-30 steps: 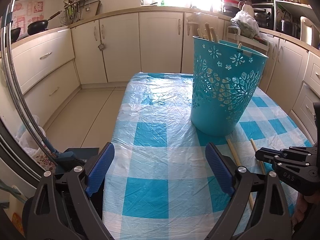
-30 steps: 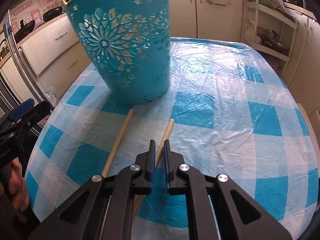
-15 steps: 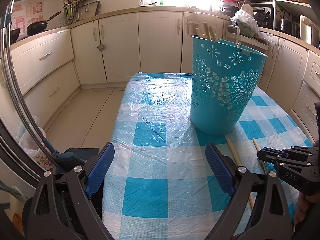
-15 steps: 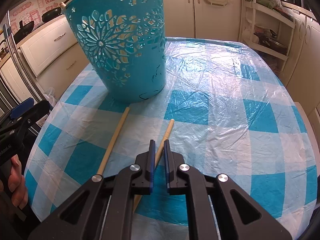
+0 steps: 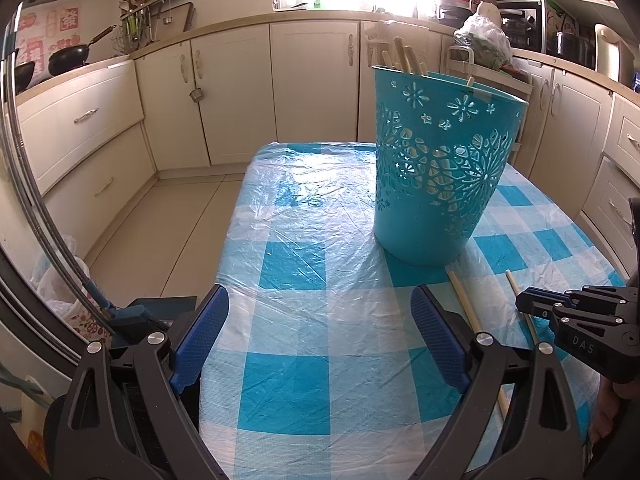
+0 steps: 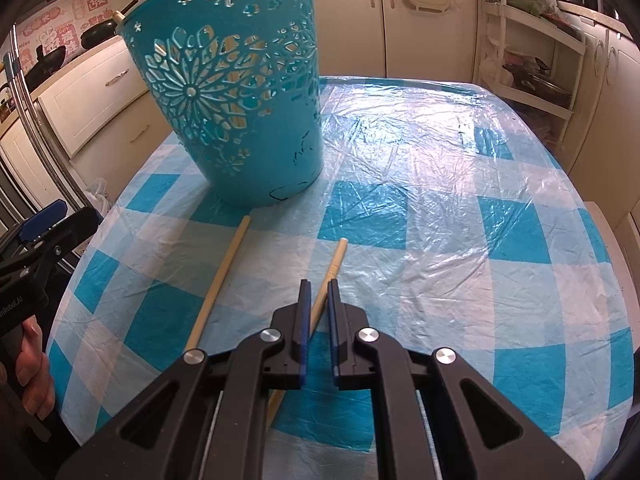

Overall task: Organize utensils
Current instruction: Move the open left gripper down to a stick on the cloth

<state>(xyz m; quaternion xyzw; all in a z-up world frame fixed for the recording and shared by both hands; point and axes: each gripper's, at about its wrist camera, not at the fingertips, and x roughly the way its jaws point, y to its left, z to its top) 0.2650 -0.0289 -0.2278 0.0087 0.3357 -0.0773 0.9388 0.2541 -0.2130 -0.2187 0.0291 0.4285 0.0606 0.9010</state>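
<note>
A teal cut-out basket (image 5: 436, 168) stands on the checked table and holds several wooden utensil handles (image 5: 404, 58). It also shows in the right wrist view (image 6: 240, 92). Two wooden sticks lie in front of it: a left stick (image 6: 218, 280) and a right stick (image 6: 326, 284). My right gripper (image 6: 316, 292) hovers over the right stick with its jaws nearly closed and nothing clamped; it also shows in the left wrist view (image 5: 532, 304). My left gripper (image 5: 320, 320) is wide open and empty above the near left of the table.
The table carries a blue-and-white checked cloth (image 6: 460, 220) under clear plastic. Cream kitchen cabinets (image 5: 312, 88) run behind and to both sides. A white shelf rack (image 6: 532, 60) stands right of the table. The left gripper (image 6: 36, 240) is at the table's left edge.
The right gripper has drawn back and up from the basket, so the basket looks smaller. Its jaws stay nearly closed. The left gripper has hardly moved.
</note>
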